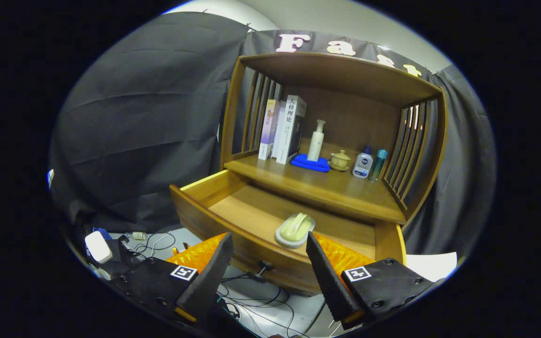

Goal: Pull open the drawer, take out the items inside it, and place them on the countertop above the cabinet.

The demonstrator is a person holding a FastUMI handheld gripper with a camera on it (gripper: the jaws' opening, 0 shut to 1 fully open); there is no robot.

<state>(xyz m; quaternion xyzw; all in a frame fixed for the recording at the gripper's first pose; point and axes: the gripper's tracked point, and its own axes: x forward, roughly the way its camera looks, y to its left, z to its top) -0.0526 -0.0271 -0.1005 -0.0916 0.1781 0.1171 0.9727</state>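
One brush (pixel 295 230) in open drawer (pixel 195 188), gripper (pixel 269 244) spread

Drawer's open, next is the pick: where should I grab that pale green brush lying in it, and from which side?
Judging from its pose, take the brush by its raised arched handle, coming down from above with the open tool straddling the handle across its narrow width; the flat base sits low in the drawer.
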